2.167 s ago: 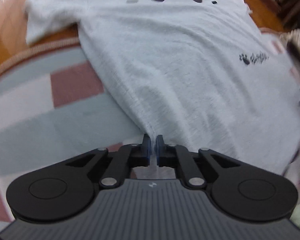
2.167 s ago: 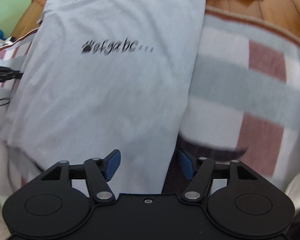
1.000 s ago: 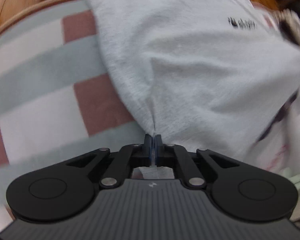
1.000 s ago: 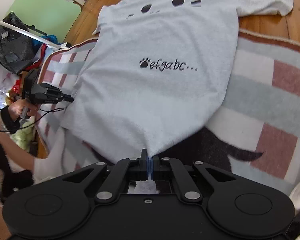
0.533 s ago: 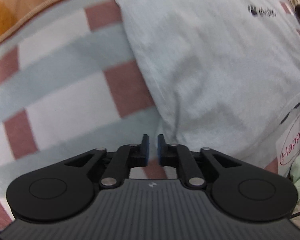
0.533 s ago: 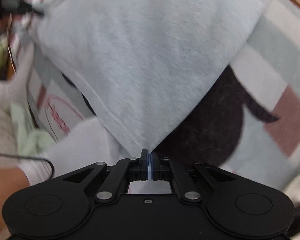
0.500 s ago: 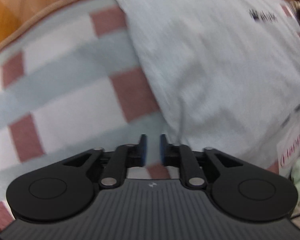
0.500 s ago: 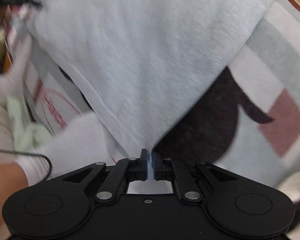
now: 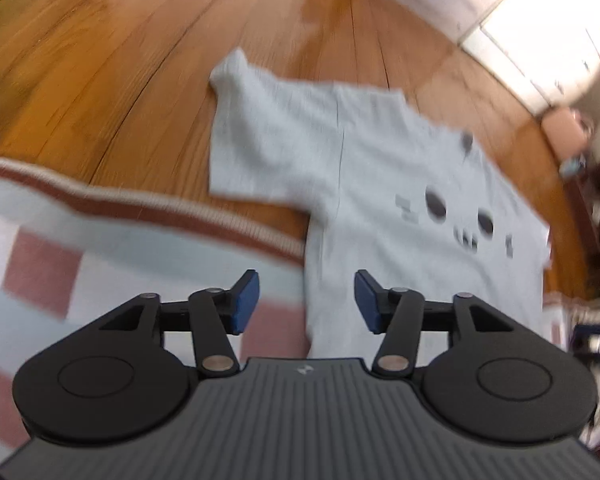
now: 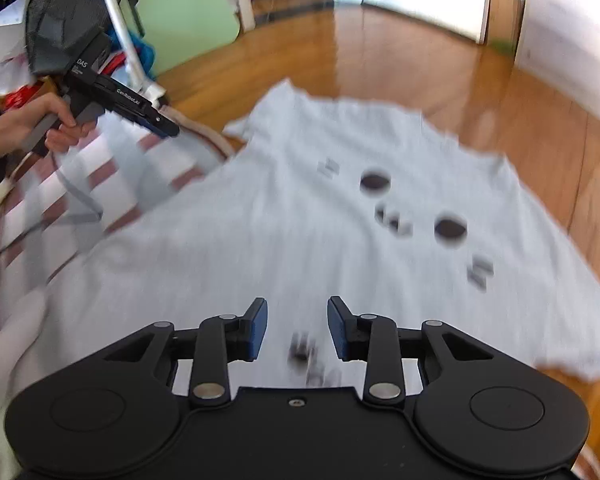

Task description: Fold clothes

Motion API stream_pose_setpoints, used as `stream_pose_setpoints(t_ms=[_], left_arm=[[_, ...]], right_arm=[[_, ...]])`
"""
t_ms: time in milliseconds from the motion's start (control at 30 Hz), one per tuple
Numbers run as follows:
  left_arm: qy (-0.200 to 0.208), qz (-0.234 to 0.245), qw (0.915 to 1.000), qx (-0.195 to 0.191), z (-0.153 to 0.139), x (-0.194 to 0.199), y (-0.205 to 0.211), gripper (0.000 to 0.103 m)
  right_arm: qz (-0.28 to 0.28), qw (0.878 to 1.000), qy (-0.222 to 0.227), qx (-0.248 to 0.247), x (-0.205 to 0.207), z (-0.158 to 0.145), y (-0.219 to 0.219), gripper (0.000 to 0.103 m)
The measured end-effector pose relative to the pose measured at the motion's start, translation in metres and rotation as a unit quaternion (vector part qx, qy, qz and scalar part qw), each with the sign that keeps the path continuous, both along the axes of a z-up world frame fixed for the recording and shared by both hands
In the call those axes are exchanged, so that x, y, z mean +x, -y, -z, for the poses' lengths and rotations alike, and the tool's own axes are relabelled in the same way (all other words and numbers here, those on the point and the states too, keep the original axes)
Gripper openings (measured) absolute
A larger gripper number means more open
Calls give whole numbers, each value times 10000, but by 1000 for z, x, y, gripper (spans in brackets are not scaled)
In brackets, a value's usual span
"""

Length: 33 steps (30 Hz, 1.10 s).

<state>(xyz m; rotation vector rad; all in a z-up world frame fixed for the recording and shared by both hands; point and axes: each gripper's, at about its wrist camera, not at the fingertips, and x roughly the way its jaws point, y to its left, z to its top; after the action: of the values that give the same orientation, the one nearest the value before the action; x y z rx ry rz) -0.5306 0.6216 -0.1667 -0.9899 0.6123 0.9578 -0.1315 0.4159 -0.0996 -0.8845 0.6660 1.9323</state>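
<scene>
Hem drop done: left tool [image 9: 306, 300] and right tool [image 10: 296, 330] just released, nothing gripped; T-shirt [image 10: 300, 240] sleeves at frame top to be grasped next.

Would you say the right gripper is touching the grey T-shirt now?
Apart: the right wrist view shows the right gripper with jaws spread, nothing between them, the T-shirt flat beyond.

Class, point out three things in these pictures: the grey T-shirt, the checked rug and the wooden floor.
grey T-shirt [image 10: 268, 240]: right wrist view, middle of its body.
checked rug [image 9: 112, 236]: left wrist view, pale band near its striped border.
wooden floor [image 9: 120, 60]: left wrist view, bare boards beyond the rug.
</scene>
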Motion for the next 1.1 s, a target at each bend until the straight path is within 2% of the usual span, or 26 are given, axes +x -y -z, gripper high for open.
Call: stream_pose_setpoints(t_ms=[33, 133, 200, 233, 267, 300, 333, 367, 400, 467, 567, 600, 667, 700, 733, 767, 833, 967, 1100], left_arm=[[-118, -31, 9999, 11, 2, 4, -9, 54], [-357, 11, 9992, 161, 3, 10, -37, 55], [-396, 1, 9982, 444, 6, 11, -55, 63], [-412, -13, 9974, 592, 8, 11, -63, 71], [-436, -167, 9963, 715, 13, 10, -73, 74], [-453, -346, 9958, 723, 19, 11, -82, 74], [-466, -511, 9952, 686, 26, 11, -91, 74], [-462, -607, 9951, 635, 31, 11, -99, 74], [-452, -675, 9950, 578, 35, 11, -107, 74], [-326, -581, 9968, 453, 40, 9, -117, 70], [-212, -512, 9982, 244, 48, 12, -127, 69], [-186, -447, 9986, 222, 50, 15, -128, 69], [-335, -262, 9986, 313, 51, 23, -130, 71], [-515, -201, 9976, 407, 51, 28, -130, 71], [-648, -193, 9965, 489, 52, 31, -131, 71], [-747, -201, 9954, 560, 52, 33, -132, 73], [-857, -233, 9940, 633, 55, 35, -135, 74], [-710, -378, 9955, 508, 67, 30, -138, 77], [-557, -277, 9965, 553, 73, 37, -140, 77]], right_arm=[[70, 10000, 4, 5, -7, 3, -11, 43], [61, 9997, 89, -234, -18, 4, -43, 43], [122, 9990, 114, -411, -12, -2, -69, 44], [359, 9985, 89, -410, -8, -5, -84, 44], [663, 9971, 53, -379, -5, -7, -100, 44], [1152, 9927, -71, -347, 2, -9, -117, 46], [1700, 9847, -226, -314, 11, -10, -133, 52], [2066, 9765, -482, -370, 20, -7, -152, 54], [2194, 9721, -734, -396, 29, -2, -169, 54], [2481, 9643, -887, -258, 45, 13, -191, 54], [3246, 9317, -1523, -577, 76, 43, -205, 54], [3460, 9146, -1940, -791, 86, 57, -204, 54], [3822, 8688, -2880, -1271, 106, 86, -200, 54], [3867, 8594, -3031, -1412, 108, 95, -198, 54], [3872, 8557, -3078, -1521, 108, 104, -197, 54], [3789, 8602, -3062, -1507, 106, 109, -195, 54], [3453, 8770, -3013, -1446, 94, 111, -194, 54], [2642, 9103, -2868, -1392, 68, 103, -188, 54], [2062, 9374, -2606, -1043, 43, 92, -166, 54]])
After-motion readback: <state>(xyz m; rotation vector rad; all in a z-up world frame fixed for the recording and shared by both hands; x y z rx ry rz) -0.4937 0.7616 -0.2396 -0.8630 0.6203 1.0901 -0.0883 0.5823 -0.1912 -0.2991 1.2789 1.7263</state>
